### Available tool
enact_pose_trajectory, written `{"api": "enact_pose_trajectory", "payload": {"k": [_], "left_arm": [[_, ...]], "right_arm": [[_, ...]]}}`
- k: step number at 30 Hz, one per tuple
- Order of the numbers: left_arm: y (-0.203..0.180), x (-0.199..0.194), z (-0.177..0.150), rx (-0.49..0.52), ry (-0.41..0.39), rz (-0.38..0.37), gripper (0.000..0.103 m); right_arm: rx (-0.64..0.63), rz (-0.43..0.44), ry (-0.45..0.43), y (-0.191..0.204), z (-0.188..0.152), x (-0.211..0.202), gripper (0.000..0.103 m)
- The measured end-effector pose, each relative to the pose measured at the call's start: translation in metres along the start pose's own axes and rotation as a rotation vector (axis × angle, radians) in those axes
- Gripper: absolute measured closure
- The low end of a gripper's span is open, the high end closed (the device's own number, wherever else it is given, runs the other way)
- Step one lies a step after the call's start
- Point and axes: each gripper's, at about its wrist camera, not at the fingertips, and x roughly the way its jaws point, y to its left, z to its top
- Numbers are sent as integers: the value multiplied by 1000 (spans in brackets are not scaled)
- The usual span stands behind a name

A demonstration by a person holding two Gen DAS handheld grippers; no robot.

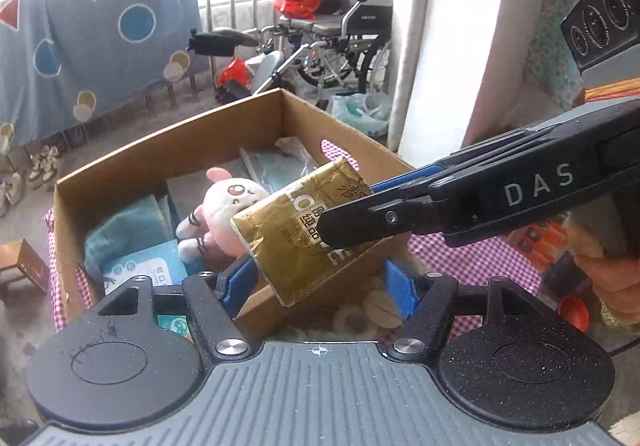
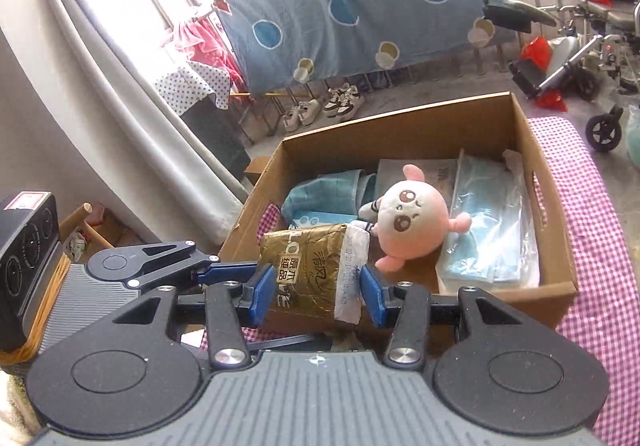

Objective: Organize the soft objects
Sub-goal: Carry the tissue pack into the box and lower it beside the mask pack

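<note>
Left wrist view: the gold tissue pack hangs at frame centre, above the near wall of the cardboard box. The right gripper, entering from the right, pinches it; the left gripper has its blue pads spread, only the left one touching the pack's lower edge.

Right wrist view: the right gripper clamps the pack at lower centre. Best carry it clear over the wall, then lower it beside the pink plush rabbit before letting go.
</note>
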Motion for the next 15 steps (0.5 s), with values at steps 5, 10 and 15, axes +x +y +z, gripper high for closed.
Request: {"api": "enact_pose_trajectory", "payload": {"k": [5, 10, 15], "left_arm": [[39, 37, 20, -116, 113, -64, 34], [61, 84, 30, -218, 246, -137, 34], [73, 129, 36, -279, 368, -200, 34]], "right_arm": [[46, 8, 113, -23, 33, 43, 52], [110, -1, 238, -61, 48, 83, 52], [156, -22, 351, -93, 48, 110, 52]]}}
